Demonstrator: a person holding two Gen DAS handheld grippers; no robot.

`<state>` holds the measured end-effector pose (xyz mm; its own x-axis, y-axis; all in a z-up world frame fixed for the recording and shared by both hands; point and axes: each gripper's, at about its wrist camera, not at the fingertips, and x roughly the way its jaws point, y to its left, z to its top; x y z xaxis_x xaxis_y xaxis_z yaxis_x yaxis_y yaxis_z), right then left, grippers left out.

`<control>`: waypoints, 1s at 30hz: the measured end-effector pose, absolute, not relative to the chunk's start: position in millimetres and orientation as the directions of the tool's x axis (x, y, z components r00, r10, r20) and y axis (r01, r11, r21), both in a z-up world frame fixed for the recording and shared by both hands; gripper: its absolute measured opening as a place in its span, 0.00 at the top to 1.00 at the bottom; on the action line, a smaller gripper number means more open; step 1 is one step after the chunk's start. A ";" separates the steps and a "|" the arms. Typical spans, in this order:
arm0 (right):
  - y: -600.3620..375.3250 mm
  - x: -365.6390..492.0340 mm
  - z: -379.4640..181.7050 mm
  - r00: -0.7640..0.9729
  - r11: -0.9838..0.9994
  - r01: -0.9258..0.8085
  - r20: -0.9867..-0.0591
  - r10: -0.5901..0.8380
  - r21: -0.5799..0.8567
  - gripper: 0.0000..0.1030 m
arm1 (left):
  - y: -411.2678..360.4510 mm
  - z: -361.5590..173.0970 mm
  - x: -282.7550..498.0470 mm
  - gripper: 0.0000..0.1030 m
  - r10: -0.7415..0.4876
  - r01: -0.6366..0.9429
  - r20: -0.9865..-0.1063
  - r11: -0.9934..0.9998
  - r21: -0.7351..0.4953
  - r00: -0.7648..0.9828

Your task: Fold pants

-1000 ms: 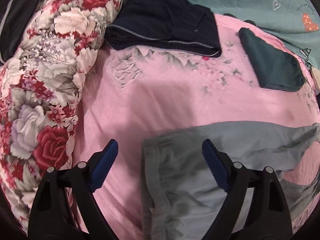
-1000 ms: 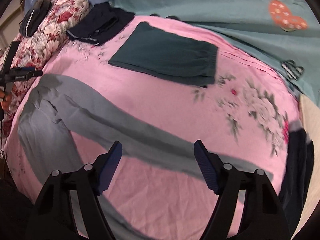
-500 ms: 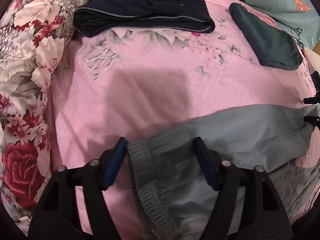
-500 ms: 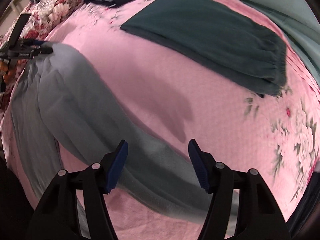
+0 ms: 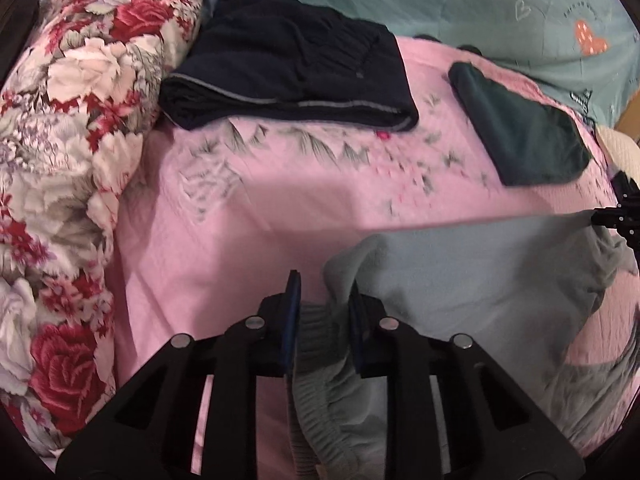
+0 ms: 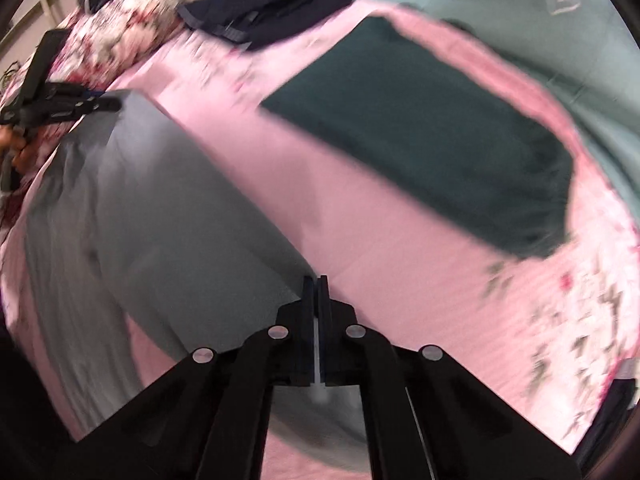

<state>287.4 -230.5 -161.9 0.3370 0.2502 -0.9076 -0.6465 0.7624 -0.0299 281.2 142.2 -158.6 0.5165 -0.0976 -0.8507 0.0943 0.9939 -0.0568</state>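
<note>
Grey pants (image 5: 460, 280) unfolded on the bed (image 5: 248, 216); left gripper (image 5: 322, 300) closing on waistband, right gripper (image 6: 316, 292) pinching a leg; folding not begun.

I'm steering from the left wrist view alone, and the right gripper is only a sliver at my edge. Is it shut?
Observer: Yes. The right gripper has its jaws shut, tips at the edge of a leg of the grey pants. I cannot tell whether cloth is caught.
Operator: Anything beyond it?
Observer: A dark garment at the lower right of that view, apart from the pants.
Operator: How does the green one lie?
Observer: The dark green garment is a flat rectangle with a gathered waistband at its right end.
</note>
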 end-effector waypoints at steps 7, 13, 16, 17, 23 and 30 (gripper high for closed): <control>-225.1 320.8 -168.4 0.437 0.819 -0.563 -0.880 0.185 -0.107 0.99 | 134.5 -181.6 303.0 0.78 -0.035 0.049 -0.865 0.999 -0.012 0.500; -232.2 324.9 -174.7 0.450 0.879 -0.462 -0.885 0.118 -0.117 0.58 | 147.5 -160.2 291.9 0.28 0.110 -0.032 -0.839 0.993 0.110 0.532; -268.0 299.4 -143.4 0.448 0.922 -0.387 -0.871 0.202 0.015 0.55 | 167.3 -140.2 275.9 0.27 0.090 -0.059 -0.845 0.996 0.069 0.527; -280.5 284.7 -133.8 0.440 0.929 -0.365 -0.870 0.222 0.052 0.55 | 172.5 -134.8 267.7 0.27 0.077 -0.063 -0.846 0.997 0.051 0.527; -325.5 180.8 -110.0 0.414 0.943 -0.312 -0.876 0.248 0.119 0.55 | 155.4 -127.3 199.5 0.27 0.001 0.037 -0.873 0.999 0.021 0.488; -448.7 66.2 -121.4 0.398 0.982 0.157 -0.917 0.035 0.106 0.55 | 59.5 -130.8 139.6 0.27 -0.192 0.212 -0.867 0.972 -0.103 0.460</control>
